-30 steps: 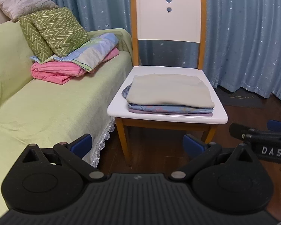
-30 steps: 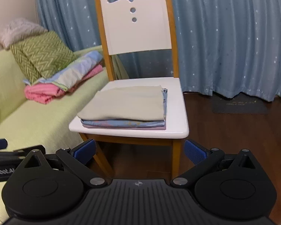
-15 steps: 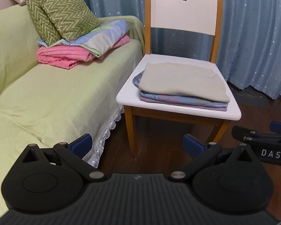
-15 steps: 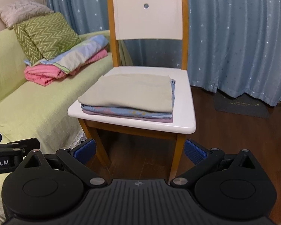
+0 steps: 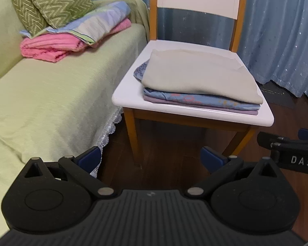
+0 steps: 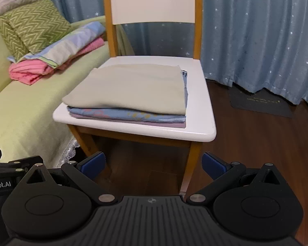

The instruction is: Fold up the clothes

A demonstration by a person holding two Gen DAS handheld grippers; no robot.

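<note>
Left wrist view: left gripper (image 5: 151,157) spread wide, empty — folded clothes (image 5: 201,80) stacked on the chair seat (image 5: 131,94) ahead, slightly right. Right wrist view: right gripper (image 6: 153,163) likewise wide, empty — stack directly ahead, beyond its fingertips.

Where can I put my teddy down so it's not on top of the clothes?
The green sofa has a big bare stretch between the pink blanket pile and the lace hem. On the chair seat, only narrow white strips show around the folded stack. The sofa's far end is crowded with cushions.
</note>
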